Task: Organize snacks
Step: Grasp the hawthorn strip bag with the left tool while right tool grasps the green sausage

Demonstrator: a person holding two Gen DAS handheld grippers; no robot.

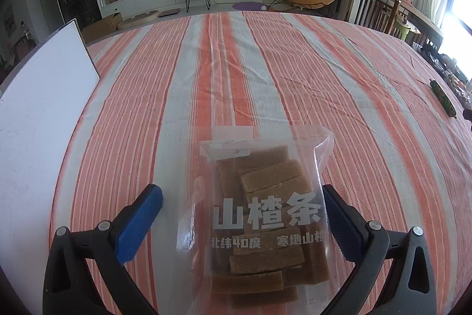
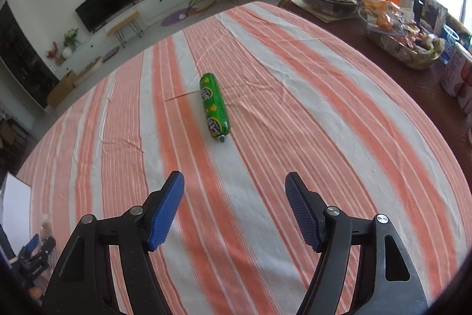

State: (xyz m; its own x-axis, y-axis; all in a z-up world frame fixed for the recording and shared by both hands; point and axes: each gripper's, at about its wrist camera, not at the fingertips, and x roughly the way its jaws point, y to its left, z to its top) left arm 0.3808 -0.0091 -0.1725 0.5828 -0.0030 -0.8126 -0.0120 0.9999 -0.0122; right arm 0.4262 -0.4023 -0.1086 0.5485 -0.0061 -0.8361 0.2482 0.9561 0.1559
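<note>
Striped surface w/ hawthorn strip bag lying between left claw, wide open, not gripping. Bag's floppy, slick, prob light; pinch mid-body. Green sausage ahead of right claw, open, empty.

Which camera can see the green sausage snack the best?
The right wrist view. There the green sausage lies whole on the striped tablecloth, straight ahead of the open right gripper, label showing. The left wrist view catches it only as a small dark sliver at the far right edge.
</note>
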